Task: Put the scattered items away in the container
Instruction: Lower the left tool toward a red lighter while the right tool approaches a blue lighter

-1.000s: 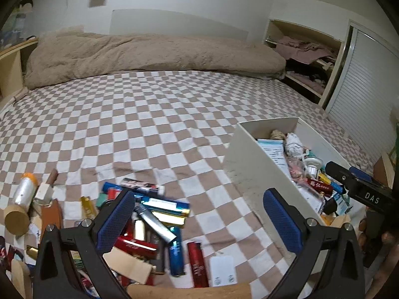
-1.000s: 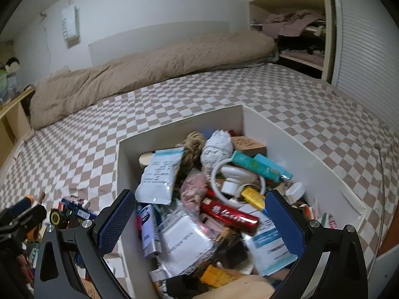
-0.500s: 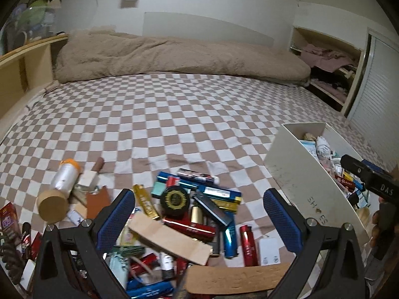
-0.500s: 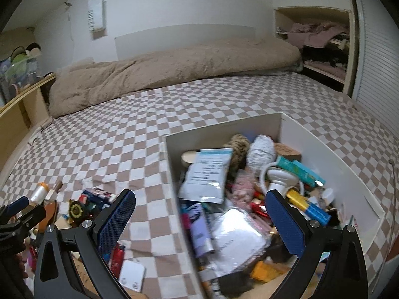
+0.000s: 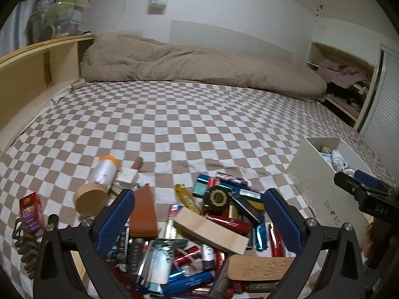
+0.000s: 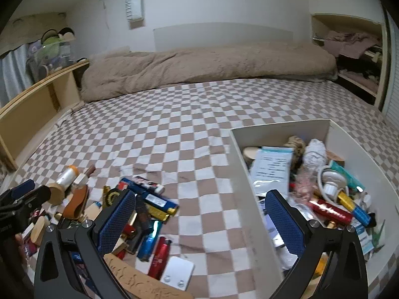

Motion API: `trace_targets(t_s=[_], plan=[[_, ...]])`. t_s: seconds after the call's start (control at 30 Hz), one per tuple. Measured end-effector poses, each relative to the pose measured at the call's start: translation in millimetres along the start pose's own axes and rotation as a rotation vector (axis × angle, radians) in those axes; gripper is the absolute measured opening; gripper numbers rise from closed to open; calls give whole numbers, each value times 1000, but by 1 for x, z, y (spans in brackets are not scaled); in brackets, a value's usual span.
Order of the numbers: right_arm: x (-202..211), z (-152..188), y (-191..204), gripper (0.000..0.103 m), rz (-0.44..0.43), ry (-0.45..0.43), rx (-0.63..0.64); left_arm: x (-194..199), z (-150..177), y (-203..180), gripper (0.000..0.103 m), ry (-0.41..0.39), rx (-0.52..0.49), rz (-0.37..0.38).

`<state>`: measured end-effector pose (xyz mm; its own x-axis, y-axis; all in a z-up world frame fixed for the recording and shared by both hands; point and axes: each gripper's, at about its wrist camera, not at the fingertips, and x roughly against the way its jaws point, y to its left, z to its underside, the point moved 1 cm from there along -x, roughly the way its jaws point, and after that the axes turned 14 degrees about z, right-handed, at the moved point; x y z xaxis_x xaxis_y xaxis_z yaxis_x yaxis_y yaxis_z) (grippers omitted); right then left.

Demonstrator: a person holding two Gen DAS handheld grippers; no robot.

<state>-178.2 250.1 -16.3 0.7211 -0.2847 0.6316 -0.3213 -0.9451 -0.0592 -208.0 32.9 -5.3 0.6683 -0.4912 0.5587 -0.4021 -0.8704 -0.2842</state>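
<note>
A pile of scattered small items point(image 5: 212, 214) lies on the checkered bed: lighters, tubes, a round black tin point(image 5: 218, 196), a tan flat box point(image 5: 210, 230), a brown case point(image 5: 142, 211). My left gripper point(image 5: 199, 221) is open and empty, just above the pile. The white container point(image 6: 251, 189) stands to the right, full of packets and tubes. My right gripper point(image 6: 200, 220) is open and empty, over the bed between the pile point(image 6: 139, 211) and the container's left wall. The container also shows in the left wrist view point(image 5: 316, 174).
A silver bottle with an orange cap point(image 5: 104, 172) and a cardboard roll point(image 5: 89, 199) lie left of the pile. A red box point(image 5: 31, 209) lies far left. A wooden shelf point(image 5: 30, 74) borders the bed's left side. A beige duvet point(image 5: 199, 64) lies at the back.
Both grippers have swung left. The left view now centres on the pile with the container at its right edge. The right view has moved off the container toward the pile.
</note>
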Motion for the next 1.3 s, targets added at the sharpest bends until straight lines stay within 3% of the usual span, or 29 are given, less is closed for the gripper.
trace_targets(t_s=[0.83, 1.3], plan=[[0, 13, 45, 103, -78, 12, 84, 34, 23, 47, 103, -68, 90, -79], [-7, 35, 64, 103, -96, 68, 135, 21, 59, 53, 103, 65, 86, -159]])
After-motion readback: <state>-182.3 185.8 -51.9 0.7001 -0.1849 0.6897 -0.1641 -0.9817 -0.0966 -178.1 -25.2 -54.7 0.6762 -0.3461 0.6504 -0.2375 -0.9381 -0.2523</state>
